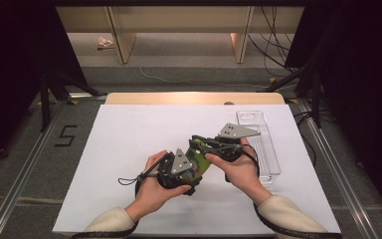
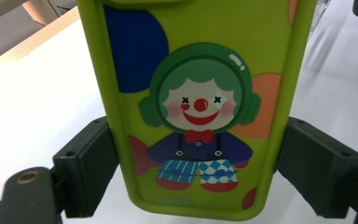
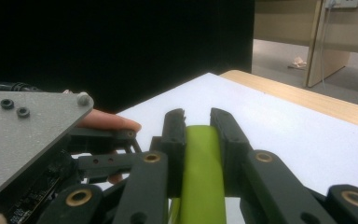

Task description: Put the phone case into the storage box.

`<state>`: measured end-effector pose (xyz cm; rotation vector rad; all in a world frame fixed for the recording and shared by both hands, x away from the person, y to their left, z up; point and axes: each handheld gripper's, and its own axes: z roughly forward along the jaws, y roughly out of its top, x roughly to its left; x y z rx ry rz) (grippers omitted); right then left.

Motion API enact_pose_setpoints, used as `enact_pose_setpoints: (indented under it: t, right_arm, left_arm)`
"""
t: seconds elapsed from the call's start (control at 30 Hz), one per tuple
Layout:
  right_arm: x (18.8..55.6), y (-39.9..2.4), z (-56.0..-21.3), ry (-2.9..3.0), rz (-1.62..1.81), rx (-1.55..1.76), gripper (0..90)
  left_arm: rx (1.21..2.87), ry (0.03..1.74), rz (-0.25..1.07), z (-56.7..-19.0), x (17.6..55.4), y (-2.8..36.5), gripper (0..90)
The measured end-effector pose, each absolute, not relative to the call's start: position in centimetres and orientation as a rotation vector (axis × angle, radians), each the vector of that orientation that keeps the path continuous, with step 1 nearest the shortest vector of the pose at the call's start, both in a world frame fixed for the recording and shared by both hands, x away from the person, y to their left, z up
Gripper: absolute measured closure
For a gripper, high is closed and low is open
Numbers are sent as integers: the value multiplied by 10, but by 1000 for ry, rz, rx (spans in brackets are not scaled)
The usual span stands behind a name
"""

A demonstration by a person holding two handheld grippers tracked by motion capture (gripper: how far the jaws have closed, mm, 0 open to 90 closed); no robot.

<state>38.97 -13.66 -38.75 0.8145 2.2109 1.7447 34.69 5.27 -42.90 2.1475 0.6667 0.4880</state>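
Green phone case (image 2: 200, 116) clamped across its sides by left gripper (image 2: 200, 182), edge pinched by right gripper (image 3: 198, 140); clear tray (image 1: 261, 144) lies nearby on white table (image 1: 129, 144).

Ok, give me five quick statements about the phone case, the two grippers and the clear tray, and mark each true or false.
1. The left gripper clamps the green phone case by its two long sides. True.
2. The case shows a clown with a red nose. True.
3. The right gripper stands open, clear of the case. False: its jaws are closed on the case's thin edge.
4. The clear plastic tray lies at the left of the white table. False: it lies at the right.
5. The case lies flat on the table. False: both grippers hold it up above the table.
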Motion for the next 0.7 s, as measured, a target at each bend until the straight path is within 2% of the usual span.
enact_pose_setpoints:
  t: [0.3, 0.7]
  right_arm:
    - [387, -137, -379, 2236, 1689, 731, 777]
    - [389, -141, -370, 2358, 1542, 574, 776]
  left_arm:
    - [2126, 673, 488, -431, 352, 58, 151]
    - [2093, 649, 415, -432, 355, 67, 163]
